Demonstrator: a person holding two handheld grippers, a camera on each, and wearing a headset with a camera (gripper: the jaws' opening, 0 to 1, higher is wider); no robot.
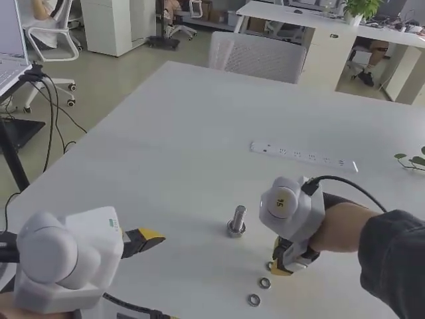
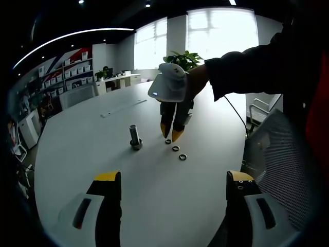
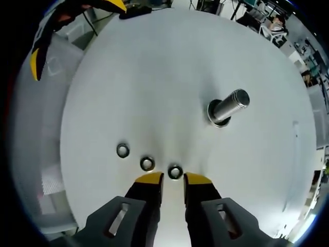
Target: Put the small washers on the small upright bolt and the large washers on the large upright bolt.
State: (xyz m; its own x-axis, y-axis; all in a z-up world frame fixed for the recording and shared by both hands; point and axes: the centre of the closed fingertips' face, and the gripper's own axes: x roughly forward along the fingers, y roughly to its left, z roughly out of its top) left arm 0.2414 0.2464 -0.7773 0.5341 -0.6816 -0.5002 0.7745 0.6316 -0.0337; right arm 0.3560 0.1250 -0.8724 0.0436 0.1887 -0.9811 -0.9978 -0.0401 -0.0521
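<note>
So, we've got three washers point(image 3: 147, 163) lying flat in a short row on the white table point(image 1: 199, 133). The closest washer point(image 3: 175, 171) sits right at the tips of the right gripper point(image 3: 174, 179), just ahead of the gap between its jaws rather than inside it. Those jaws are drawn near together with only a slim gap, and they're pinching nothing. The other two washers trail away from the tips to one side. The right hand point(image 1: 339, 229) comes in from the right edge of the table and tilts its gripper steeply down, tips very near the surface; we can't tell if they touch. The left gripper point(image 2: 174, 180) hangs low over the near-left part of the table, jaws spread wide and empty, aimed across at the bolt point(image 2: 135, 138) and the washers. The bolt stands on its head just beside the washer row, shank straight up, long axis vertical, well apart from the left gripper. The washers lie with their holes facing up.
</note>
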